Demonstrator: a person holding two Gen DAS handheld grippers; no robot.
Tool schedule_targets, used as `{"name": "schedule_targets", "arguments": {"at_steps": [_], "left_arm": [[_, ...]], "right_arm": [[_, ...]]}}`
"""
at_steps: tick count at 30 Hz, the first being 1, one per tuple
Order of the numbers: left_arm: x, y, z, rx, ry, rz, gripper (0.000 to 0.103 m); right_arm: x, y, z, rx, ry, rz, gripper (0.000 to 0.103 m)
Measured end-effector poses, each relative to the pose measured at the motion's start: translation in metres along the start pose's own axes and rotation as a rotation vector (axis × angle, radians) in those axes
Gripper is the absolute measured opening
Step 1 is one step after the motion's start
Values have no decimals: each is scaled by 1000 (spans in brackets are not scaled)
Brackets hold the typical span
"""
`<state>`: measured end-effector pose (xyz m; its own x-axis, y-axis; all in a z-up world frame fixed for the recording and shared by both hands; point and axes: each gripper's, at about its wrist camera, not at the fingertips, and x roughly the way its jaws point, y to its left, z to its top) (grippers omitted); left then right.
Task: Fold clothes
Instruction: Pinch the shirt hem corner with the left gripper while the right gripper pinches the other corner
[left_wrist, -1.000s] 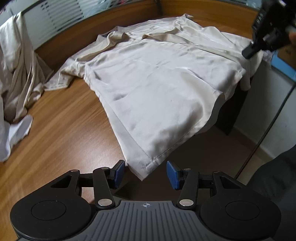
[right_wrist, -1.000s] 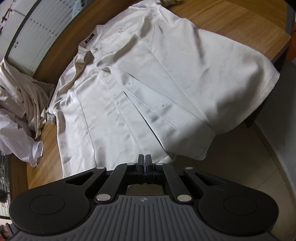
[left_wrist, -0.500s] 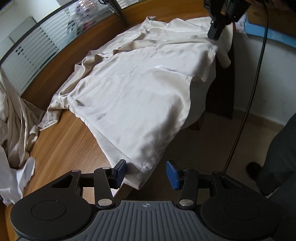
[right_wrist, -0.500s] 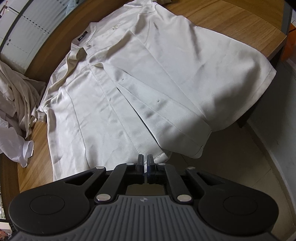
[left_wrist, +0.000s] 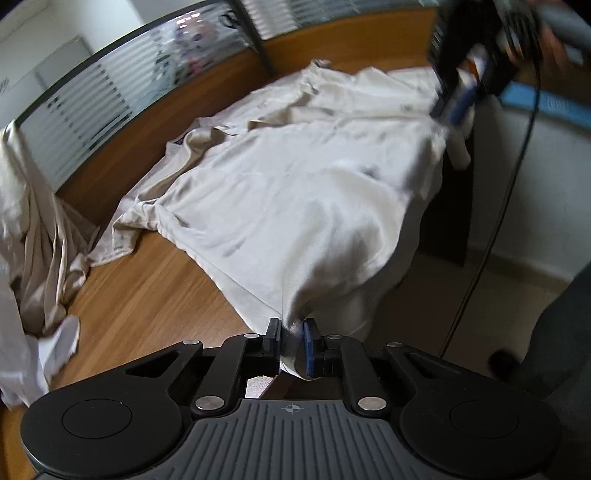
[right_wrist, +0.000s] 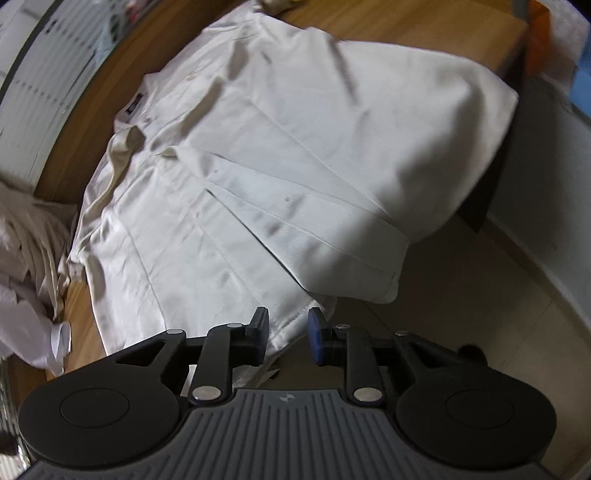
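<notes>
Two claws at the shirt (left_wrist: 295, 192) hem: my left claw (left_wrist: 291, 345), just closing, pinches it; right claw (right_wrist: 286, 334), just opening, straddles it. I should grip evenly before lifting.

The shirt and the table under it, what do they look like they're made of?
Shirt: thin cream woven cloth with a soft sheen, perhaps satin or a silky blend; it drapes limply over the edge and creases finely. Table: wood or wood-look laminate, smooth and slightly glossy, with straight grain lines; which of the two cannot be told.
</notes>
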<state>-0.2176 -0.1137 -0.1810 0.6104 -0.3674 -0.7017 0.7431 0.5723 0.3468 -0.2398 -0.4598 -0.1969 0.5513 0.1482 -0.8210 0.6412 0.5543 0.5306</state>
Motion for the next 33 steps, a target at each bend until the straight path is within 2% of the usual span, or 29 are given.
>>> {"name": "schedule_targets", "arguments": {"at_steps": [6, 8, 9, 15, 16, 23, 27, 28, 29, 31, 33], "left_arm": [[-14, 31, 4, -241, 9, -44, 14], [-16, 39, 3, -305, 13, -55, 14], [-17, 41, 3, -325, 15, -55, 14], [-26, 48, 3, -357, 18, -74, 12], [-28, 47, 3, -356, 20, -76, 10], [-30, 43, -2, -357, 50, -78, 10], [-22, 38, -4, -332, 72, -98, 11], [-20, 35, -4, -318, 76, -107, 14], [-18, 33, -4, -303, 80, -115, 18], [-15, 27, -3, -267, 77, -119, 33], [-11, 19, -1, -210, 75, -116, 37]], "right_arm": [[15, -5, -6, 45, -2, 22, 25], [18, -5, -5, 59, 0, 43, 6], [18, -4, -4, 61, 4, 53, 2], [-4, 2, -1, 46, -11, 116, 0], [-9, 2, 0, 48, -13, 118, 0], [-33, -4, 1, 31, -26, 138, 0], [-18, -18, -1, 64, -13, 101, 6], [-13, -20, -2, 78, -6, 104, 8], [-8, -21, -3, 92, -2, 110, 15], [-1, -22, -4, 112, -2, 110, 32], [9, -20, -6, 127, 6, 109, 33]]}}
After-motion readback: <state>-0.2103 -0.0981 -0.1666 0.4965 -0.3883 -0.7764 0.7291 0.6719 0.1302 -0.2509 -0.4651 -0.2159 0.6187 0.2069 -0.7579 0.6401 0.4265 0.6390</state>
